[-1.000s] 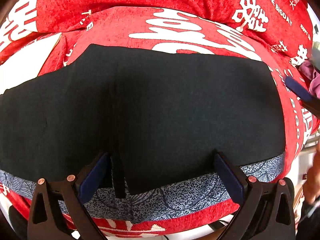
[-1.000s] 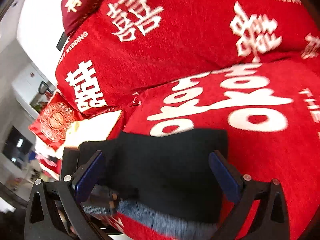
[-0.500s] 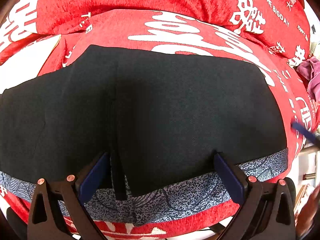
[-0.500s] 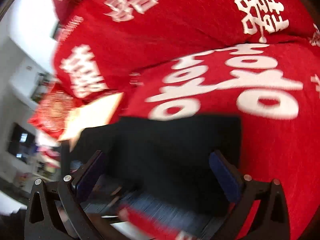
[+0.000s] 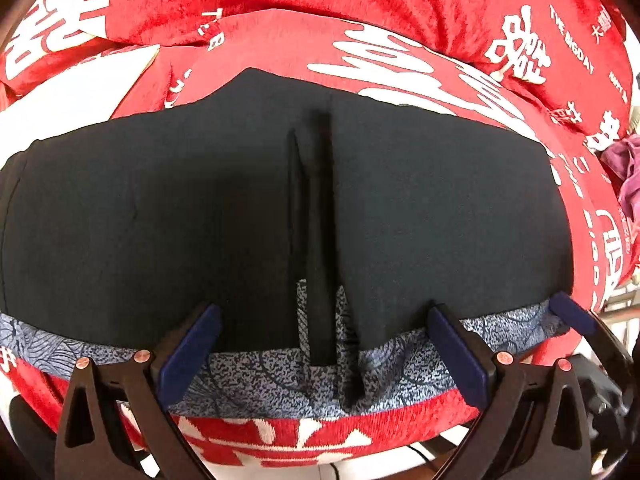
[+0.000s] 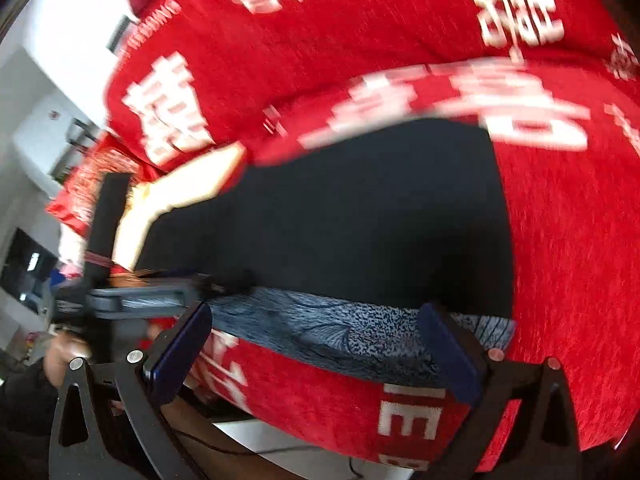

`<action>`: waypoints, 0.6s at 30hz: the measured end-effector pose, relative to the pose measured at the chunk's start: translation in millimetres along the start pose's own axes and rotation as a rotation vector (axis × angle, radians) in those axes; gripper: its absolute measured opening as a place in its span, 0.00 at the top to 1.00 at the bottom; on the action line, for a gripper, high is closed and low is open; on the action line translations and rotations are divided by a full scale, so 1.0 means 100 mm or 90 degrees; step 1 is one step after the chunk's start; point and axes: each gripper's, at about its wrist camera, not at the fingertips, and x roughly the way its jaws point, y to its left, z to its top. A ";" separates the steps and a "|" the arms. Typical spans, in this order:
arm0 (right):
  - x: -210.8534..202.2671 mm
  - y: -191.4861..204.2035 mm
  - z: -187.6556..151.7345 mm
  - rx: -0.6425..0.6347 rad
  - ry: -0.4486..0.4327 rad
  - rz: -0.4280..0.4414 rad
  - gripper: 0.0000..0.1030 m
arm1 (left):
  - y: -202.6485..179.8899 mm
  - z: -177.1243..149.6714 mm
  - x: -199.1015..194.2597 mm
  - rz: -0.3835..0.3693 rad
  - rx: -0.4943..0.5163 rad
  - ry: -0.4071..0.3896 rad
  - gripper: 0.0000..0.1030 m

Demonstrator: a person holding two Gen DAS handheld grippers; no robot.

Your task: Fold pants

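Observation:
Black pants lie flat on a red sofa cover with white characters, and a blue-grey patterned band runs along their near edge. A dark fold line runs down their middle. My left gripper stands open at that near edge, one finger on each side of the fold line. In the right wrist view the pants and the band are blurred. My right gripper is open at the band near the pants' right corner, holding nothing.
The sofa's back cushion rises behind the pants. A purple cloth lies at the far right. A white patch of the cover sits left of the pants. A hand holds the left gripper's body. The sofa's front edge drops just below the band.
My left gripper has shifted left, so the fold line now sits between its fingers. My right gripper swung down and closer to the pants' near right edge; its view is motion-blurred.

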 end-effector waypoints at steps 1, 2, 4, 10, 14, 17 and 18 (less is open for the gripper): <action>-0.01 0.02 0.01 0.006 0.003 -0.008 0.00 | 0.04 0.00 -0.06 0.004 -0.012 -0.011 0.00; -0.03 0.04 0.03 0.013 0.006 -0.015 0.00 | 0.10 -0.01 -0.12 0.007 -0.022 -0.027 0.00; -0.11 0.11 0.08 0.016 -0.013 -0.017 0.00 | 0.23 -0.01 -0.19 0.003 -0.042 -0.049 0.00; 0.19 0.35 0.24 -0.076 -0.007 -0.223 0.00 | 0.54 -0.02 -0.11 -0.050 -0.066 -0.027 0.00; 0.48 0.54 0.20 -0.189 0.035 -0.352 0.00 | 0.71 -0.03 -0.34 -0.003 -0.071 -0.075 0.00; 0.46 0.53 0.19 -0.195 0.029 -0.353 0.00 | 1.01 -0.09 -0.41 0.027 -0.101 -0.088 0.00; 0.44 0.50 0.20 -0.186 0.032 -0.344 0.00 | 1.15 -0.13 -0.41 0.035 -0.118 -0.086 0.00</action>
